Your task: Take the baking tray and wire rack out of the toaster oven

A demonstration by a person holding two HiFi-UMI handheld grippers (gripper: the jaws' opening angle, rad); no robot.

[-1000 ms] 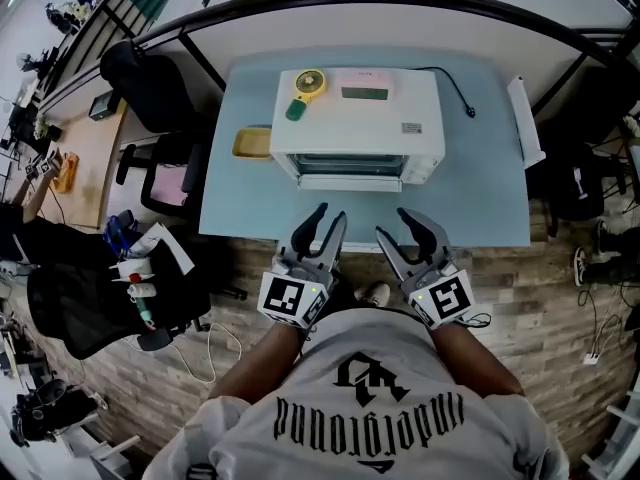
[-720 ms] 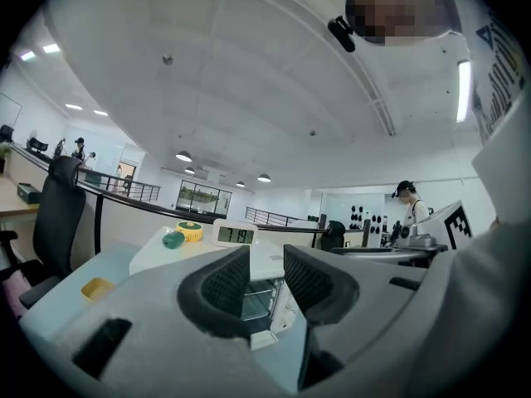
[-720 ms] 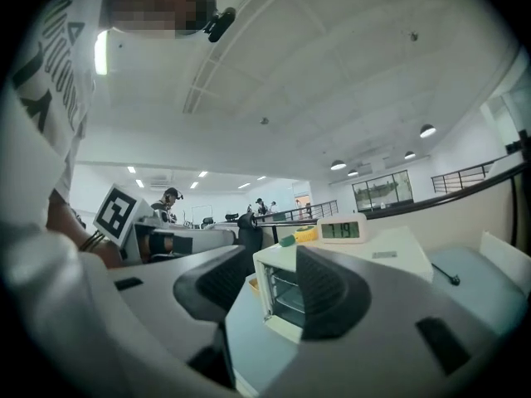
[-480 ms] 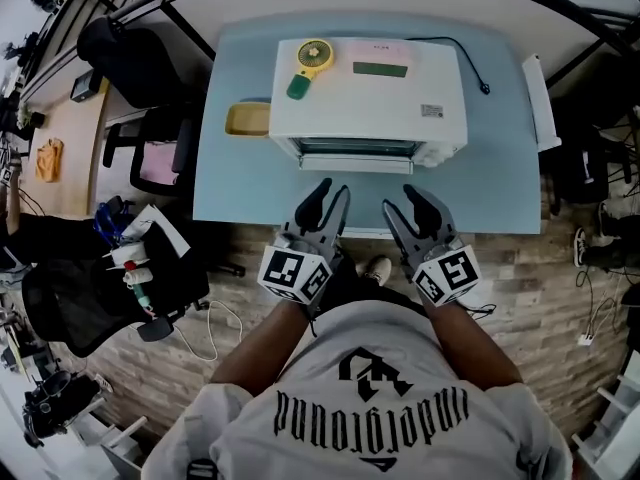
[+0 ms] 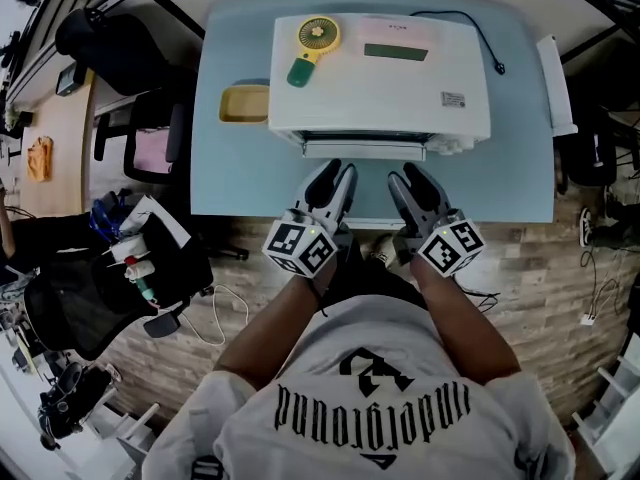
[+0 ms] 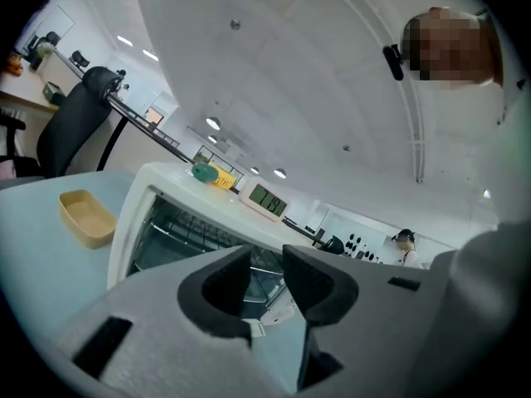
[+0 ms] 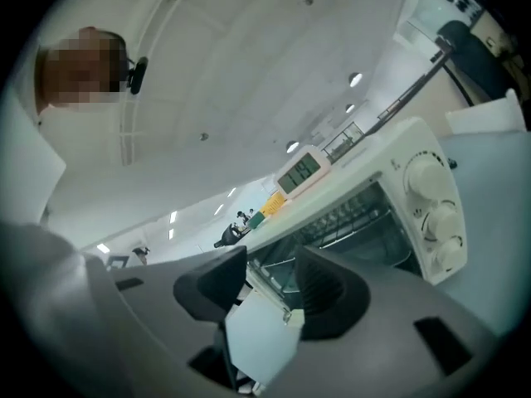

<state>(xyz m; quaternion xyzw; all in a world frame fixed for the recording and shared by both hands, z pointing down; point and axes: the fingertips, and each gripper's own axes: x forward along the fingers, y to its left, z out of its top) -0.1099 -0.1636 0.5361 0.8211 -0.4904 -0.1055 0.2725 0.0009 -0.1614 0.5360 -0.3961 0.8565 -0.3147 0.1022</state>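
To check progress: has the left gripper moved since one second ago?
Yes. The left gripper has moved forward, toward the toaster oven; its open jaws now almost reach the oven's front.

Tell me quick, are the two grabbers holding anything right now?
Left gripper: open, holding nothing.
Right gripper: open, holding nothing.

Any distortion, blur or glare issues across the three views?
Head view: fisheye bows the table edges; light is even, toaster oven is sharp, no glare. Left gripper view: dark vignette corners, scene tilted, left claw sits close to the lens and looks slightly soft. Right gripper view: same vignette, tilted the other way, right claw equally soft.
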